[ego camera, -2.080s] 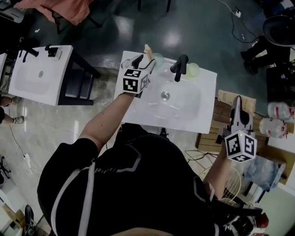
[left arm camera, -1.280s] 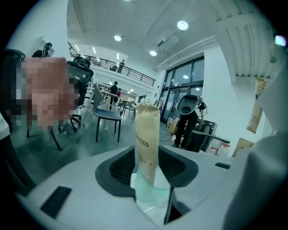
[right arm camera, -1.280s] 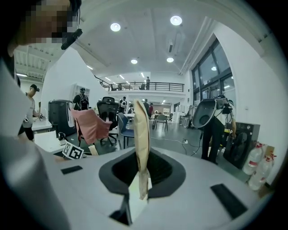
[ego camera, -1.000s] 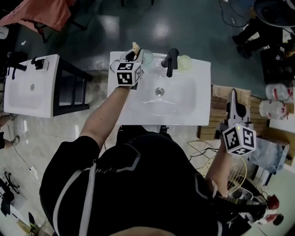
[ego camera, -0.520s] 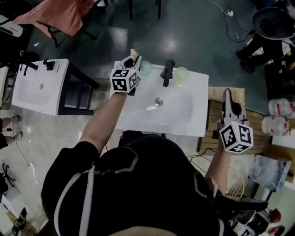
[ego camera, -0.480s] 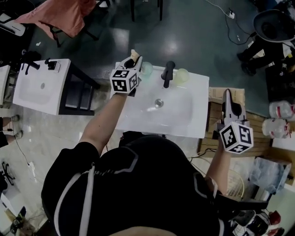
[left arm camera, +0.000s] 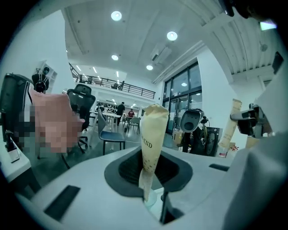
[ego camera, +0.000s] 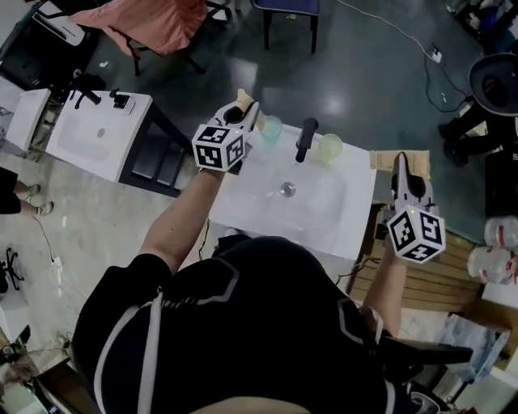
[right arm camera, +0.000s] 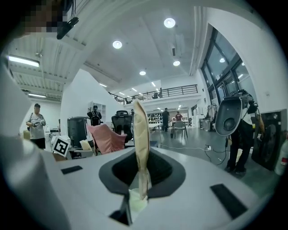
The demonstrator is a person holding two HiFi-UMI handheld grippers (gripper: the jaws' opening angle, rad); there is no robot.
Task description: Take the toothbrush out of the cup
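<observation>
My left gripper (ego camera: 243, 105) hangs above the white sink's (ego camera: 344, 230) back left corner, just left of the pale green cup (ego camera: 271, 128). In the left gripper view its tan taped pads (left arm camera: 150, 134) stand closed together. A thin pale teal piece (left arm camera: 151, 198) is pinched low between them; it looks like the toothbrush. Nothing shows sticking out of the cup. My right gripper (ego camera: 402, 159) floats off the sink's right edge. Its tan pads (right arm camera: 140, 134) are pressed flat together, with a pale yellow-green bit at their base that I cannot identify.
A black tap (ego camera: 305, 139) stands at the middle of the sink's back rim, with a yellowish cup (ego camera: 329, 148) to its right. A second sink (ego camera: 97, 133) stands at the left, wooden boards (ego camera: 453, 279) at the right. A chair (ego camera: 287, 8) is beyond.
My left gripper has lifted up and away from the green cup's rim, jaws still closed. The right gripper has drifted a little closer to the sink. The head camera has swung, so the sink sits tilted.
</observation>
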